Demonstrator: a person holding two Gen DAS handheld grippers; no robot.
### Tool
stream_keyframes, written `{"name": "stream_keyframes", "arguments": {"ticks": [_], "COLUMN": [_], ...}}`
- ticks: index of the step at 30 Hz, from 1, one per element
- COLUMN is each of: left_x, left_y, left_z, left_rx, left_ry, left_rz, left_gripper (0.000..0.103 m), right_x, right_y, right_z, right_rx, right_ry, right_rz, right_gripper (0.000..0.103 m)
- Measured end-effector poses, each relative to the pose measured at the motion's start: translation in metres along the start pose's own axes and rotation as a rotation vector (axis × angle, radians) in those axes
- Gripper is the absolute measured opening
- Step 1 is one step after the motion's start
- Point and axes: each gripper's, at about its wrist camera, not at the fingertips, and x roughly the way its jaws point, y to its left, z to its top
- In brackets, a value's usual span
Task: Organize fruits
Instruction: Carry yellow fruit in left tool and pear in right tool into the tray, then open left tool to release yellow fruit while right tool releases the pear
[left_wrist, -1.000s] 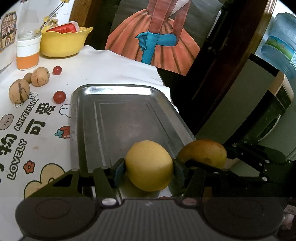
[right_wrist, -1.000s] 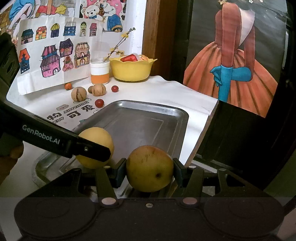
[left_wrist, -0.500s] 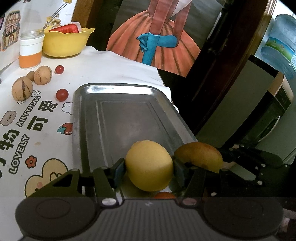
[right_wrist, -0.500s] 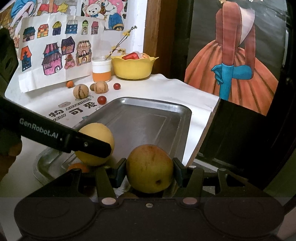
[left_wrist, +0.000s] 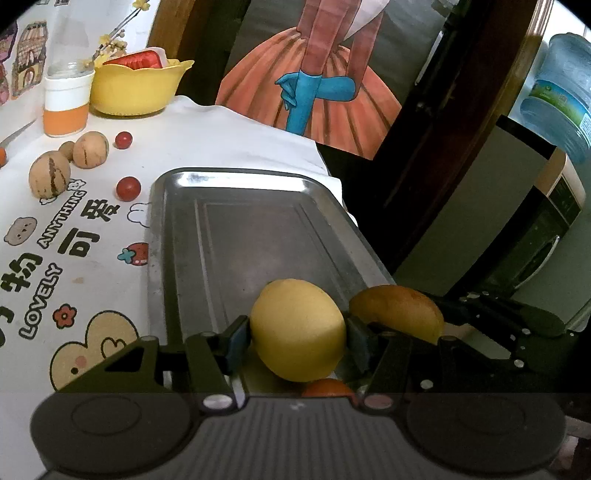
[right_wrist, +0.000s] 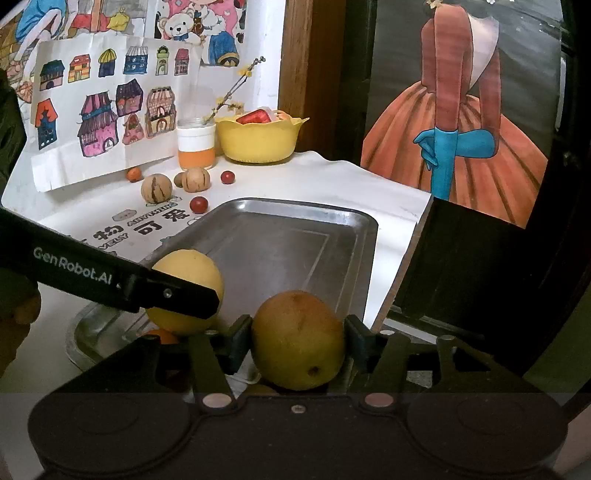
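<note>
The table (right_wrist: 332, 181) fills the left and middle of both views, draped in a white cloth printed with cartoon letters and strawberries; its cloth edge drops off at the right of the frame beside a dark wooden door frame. A rectangular steel tray (left_wrist: 236, 184) with rounded corners and a dull, scuffed floor lies at centre, its far half bare and its right rim close to the table's edge. At upper left stand a scalloped yellow bowl (right_wrist: 258, 142) and a white-and-orange cup (right_wrist: 195, 147). Left of the tray, on the cloth, lie two striped tan nuts (left_wrist: 50, 179) and two small glossy red fruits (left_wrist: 128, 188), apart from one another.

The left gripper (left_wrist: 297, 338) has its fingers closed on a smooth, matte yellow fruit (left_wrist: 297, 334) over the tray's near end. The right gripper (right_wrist: 297, 341) clamps a rounder, russet-speckled pear (right_wrist: 297, 338) just beside it, near the tray's right rim. In the right wrist view the left gripper's black arm crosses in front of the yellow fruit. A small orange fruit (left_wrist: 327, 387) peeks out beneath the yellow one, low in the tray; whether they touch I cannot tell.
</note>
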Motion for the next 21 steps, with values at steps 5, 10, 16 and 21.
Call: {"name": "stream_keyframes", "arguments": {"ticks": [5,10,16,21], "left_x": [-0.003,-0.01,-0.033,-0.062], "left_y": [-0.003,-0.004,-0.01,-0.018], "left_z": [-0.003,-0.008,-0.017,-0.018], "left_rx": [0.008,-0.004,-0.031,-0.013], "left_ry": [-0.01,-0.027,-0.085,-0.149], "left_rz": [0.019,0.03,0.054,0.086], "left_gripper": [0.063,0.072,0.086,0.099], "right_x": [-0.005,-0.016,-0.04,-0.062], "right_y": [0.002,0.005,0.013,0.022], "right_z": [-0.003,-0.006,-0.007,0.0], "right_rx": [0.0,0.006,0.007,-0.01], "right_ry": [-0.011,-0.035,-0.085,-0.139], "right_rz": [-0.01,-0.03,-0.051,-0.061], "right_gripper": [0.074,0.088,0.102,0.102]}}
